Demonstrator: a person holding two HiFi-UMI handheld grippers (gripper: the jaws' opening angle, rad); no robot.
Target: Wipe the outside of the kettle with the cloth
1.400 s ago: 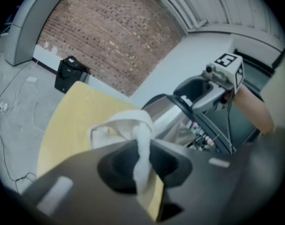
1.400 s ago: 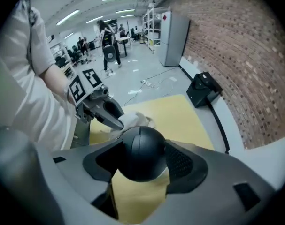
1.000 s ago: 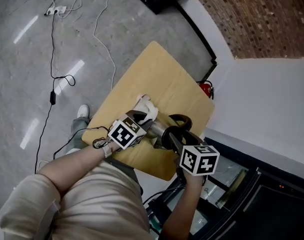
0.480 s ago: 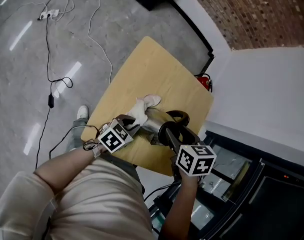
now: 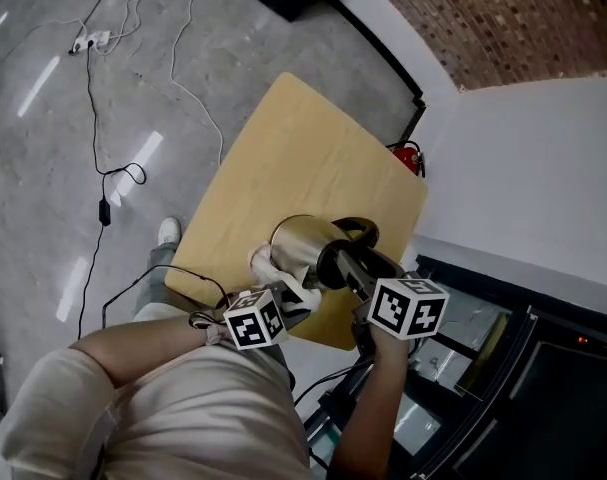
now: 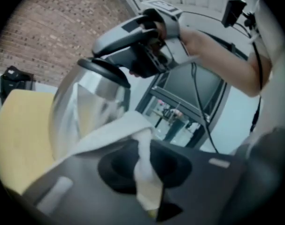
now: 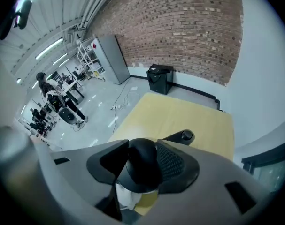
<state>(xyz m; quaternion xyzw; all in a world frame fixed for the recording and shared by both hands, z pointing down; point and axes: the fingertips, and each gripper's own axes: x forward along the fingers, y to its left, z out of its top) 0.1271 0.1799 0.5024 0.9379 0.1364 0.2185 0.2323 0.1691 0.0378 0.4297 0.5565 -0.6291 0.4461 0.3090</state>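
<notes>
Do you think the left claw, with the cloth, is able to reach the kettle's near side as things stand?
Probably yes: the left claw pinches the cloth right beside the kettle, with nothing between them.

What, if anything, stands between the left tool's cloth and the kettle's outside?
Nothing visible. The left tool is shut on the cloth, and the cloth's free end reaches up to the kettle wall on the person's side, seemingly touching it. No other object shows between them.
</notes>
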